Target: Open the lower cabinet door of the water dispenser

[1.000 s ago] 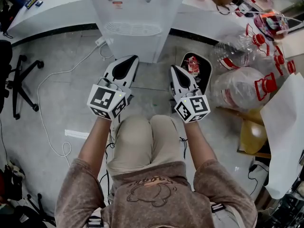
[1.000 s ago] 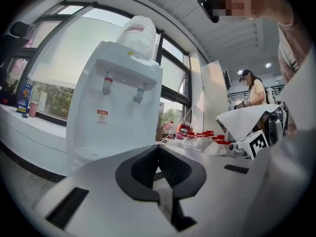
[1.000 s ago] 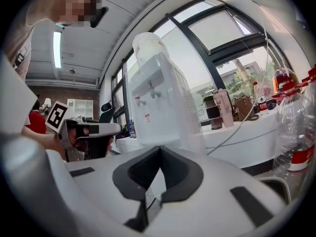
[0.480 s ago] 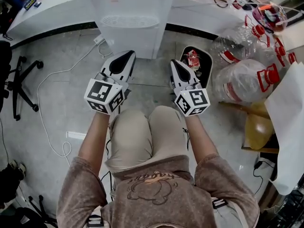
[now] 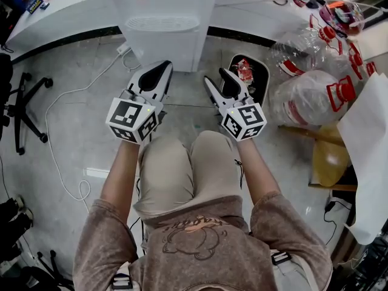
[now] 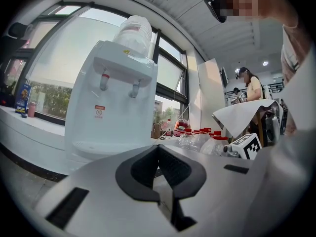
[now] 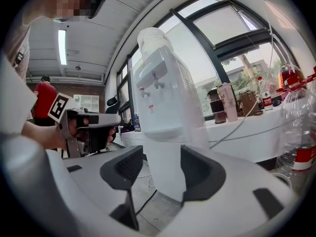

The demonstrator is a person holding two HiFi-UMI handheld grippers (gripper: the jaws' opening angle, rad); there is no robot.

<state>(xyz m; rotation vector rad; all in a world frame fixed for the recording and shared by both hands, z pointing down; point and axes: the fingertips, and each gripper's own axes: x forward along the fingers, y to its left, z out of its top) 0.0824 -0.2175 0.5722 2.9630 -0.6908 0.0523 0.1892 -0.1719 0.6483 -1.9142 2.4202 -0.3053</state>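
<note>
The white water dispenser [image 5: 163, 23] stands on the floor ahead of me, its lower cabinet door [image 5: 165, 52] closed. In the left gripper view the water dispenser [image 6: 109, 107] carries a bottle on top. My left gripper [image 5: 153, 77] is held level short of the dispenser's base, its jaws shut on nothing [image 6: 159, 154]. My right gripper [image 5: 219, 83] is beside it, also short of the cabinet. Its jaws have just been opening and now stand apart with nothing between them [image 7: 162, 169]. Past them, some way off, is the dispenser's lower body [image 7: 165, 162].
A black bin [image 5: 260, 80] with a red wrapper stands right of the dispenser, and empty large water bottles [image 5: 309, 102] lie beyond it. A white cable [image 5: 66, 102] trails over the floor at the left near an office chair [image 5: 24, 108]. White counter [image 5: 54, 8] behind.
The right gripper's jaws have gone from shut to open. The left gripper has stayed shut and in place.
</note>
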